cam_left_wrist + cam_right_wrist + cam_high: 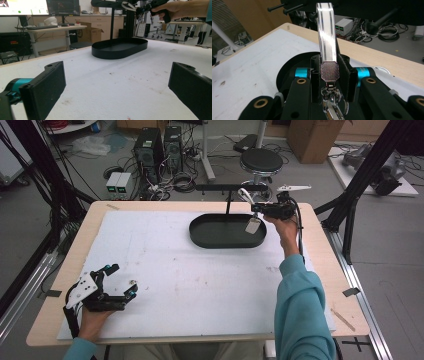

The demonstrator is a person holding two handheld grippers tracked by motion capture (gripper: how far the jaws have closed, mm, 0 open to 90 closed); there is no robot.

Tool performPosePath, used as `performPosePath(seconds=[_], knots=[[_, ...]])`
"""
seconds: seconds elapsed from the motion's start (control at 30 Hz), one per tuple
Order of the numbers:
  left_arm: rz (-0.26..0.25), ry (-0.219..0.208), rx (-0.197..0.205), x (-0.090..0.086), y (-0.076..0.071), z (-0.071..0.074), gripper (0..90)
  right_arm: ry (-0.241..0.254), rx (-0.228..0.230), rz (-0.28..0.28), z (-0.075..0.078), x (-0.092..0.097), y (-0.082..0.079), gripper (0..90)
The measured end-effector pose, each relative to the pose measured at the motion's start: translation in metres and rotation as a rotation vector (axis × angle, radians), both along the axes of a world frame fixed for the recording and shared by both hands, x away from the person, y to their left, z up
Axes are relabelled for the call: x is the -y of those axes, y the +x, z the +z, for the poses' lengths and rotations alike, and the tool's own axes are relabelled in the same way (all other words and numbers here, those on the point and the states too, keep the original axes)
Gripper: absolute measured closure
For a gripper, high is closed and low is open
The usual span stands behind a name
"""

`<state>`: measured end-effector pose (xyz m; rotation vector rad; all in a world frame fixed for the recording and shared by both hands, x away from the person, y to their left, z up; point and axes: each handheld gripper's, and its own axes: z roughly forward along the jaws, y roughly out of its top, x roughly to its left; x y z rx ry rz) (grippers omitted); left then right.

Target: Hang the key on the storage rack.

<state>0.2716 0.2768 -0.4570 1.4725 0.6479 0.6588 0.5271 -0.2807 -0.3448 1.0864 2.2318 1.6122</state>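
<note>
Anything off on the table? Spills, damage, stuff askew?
Nothing stands out. The black tray sits flat and looks empty, the white mat shows only faint specks, and the strap keychain is clamped in the right gripper above the tray.

1. A lab or workshop: beyond the table [320,285], computer towers [159,147], power supplies [119,182] and tangled cables [182,182] sit on the floor.
2. Left of the table (further back), desks carry monitors [40,7].

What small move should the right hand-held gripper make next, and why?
Probably move it toward the rack behind the tray and hook the loop on. The right hand-held gripper is shut on a strap keychain, held high above the tray's far end beside that bar.
</note>
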Motion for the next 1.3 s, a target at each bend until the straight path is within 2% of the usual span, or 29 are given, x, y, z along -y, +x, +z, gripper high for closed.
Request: performPosePath(seconds=[0.17,0.57,0.7,0.8,0.9,0.97,1.03,1.2,1.3], knots=[[0.0,-0.002,0.007,0.0,0.0,0.0,1.7,0.014,-0.011,-0.023,-0.004,-0.004,0.002,74.5],[0.0,-0.012,0.01,-0.001,-0.001,-0.001,1.7,-0.035,-0.006,-0.055,-0.008,-0.013,0.005,72.7],[-0.001,-0.012,0.011,-0.001,-0.001,-0.001,1.7,-0.031,-0.01,-0.067,-0.009,-0.013,0.005,65.0],[0.0,-0.011,0.011,-0.001,-0.001,-0.001,1.7,-0.055,0.007,-0.063,-0.007,-0.014,0.003,61.3],[0.0,-0.011,0.012,-0.001,-0.001,-0.001,1.7,-0.068,0.034,-0.071,-0.004,-0.015,-0.004,51.2],[0.0,-0.012,0.009,-0.001,-0.001,-0.001,1.7,-0.057,0.058,-0.081,-0.003,-0.014,-0.012,40.7],[-0.002,-0.012,0.005,-0.001,0.0,0.0,1.7,-0.058,0.056,-0.09,-0.004,-0.014,-0.02,28.8],[0.001,-0.009,0.003,0.0,0.0,0.0,1.7,-0.057,0.126,-0.122,-0.005,-0.012,-0.053,0.5],[0.0,0.002,0.008,0.0,0.0,0.0,1.7,-0.045,0.173,-0.124,-0.004,-0.008,-0.076,0.6]])
